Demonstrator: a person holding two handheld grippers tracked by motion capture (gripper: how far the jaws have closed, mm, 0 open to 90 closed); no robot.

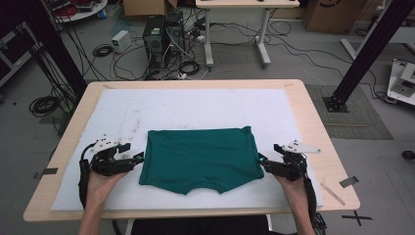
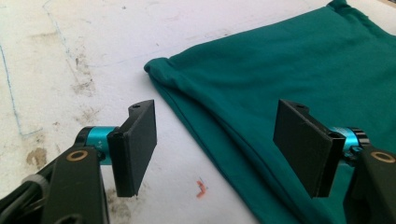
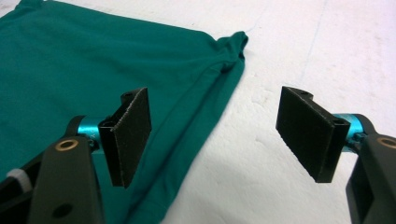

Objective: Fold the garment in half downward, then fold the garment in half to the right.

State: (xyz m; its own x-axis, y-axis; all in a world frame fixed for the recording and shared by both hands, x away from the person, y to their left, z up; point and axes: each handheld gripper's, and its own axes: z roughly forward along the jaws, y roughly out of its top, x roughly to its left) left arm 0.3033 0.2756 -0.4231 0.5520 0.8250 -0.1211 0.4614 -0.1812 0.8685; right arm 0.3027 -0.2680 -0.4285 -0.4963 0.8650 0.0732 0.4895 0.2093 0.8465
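1. Green garment (image 1: 200, 157), folded flat, lies on the white mat (image 1: 195, 105) in the near-middle of the table (image 1: 313, 122), long axis running side to side, from one tool to the other.
2. Left gripper (image 1: 138, 157): jaws wide apart, nothing between them. The garment's side edge sits just past its tips, toward the inner jaw; in the left gripper view (image 2: 215, 149) the fold line runs up between the jaws, cloth under the right-hand one.
3. Right gripper (image 1: 263, 160): jaws also spread, empty. Mirror layout; in the right gripper view (image 3: 215, 140) cloth lies under the left-hand jaw and bare mat under the other.
4. Both tools look equally near their own edge; neither touches cloth, as far as I can tell.
5. Judgement: each needs a short inward reach to pinch its side.
6. Hard to tell: layer count at the edges, and garment type, maybe shorts.
7. Small red mark (image 2: 201, 188) on the mat by the left jaw, unclear what.
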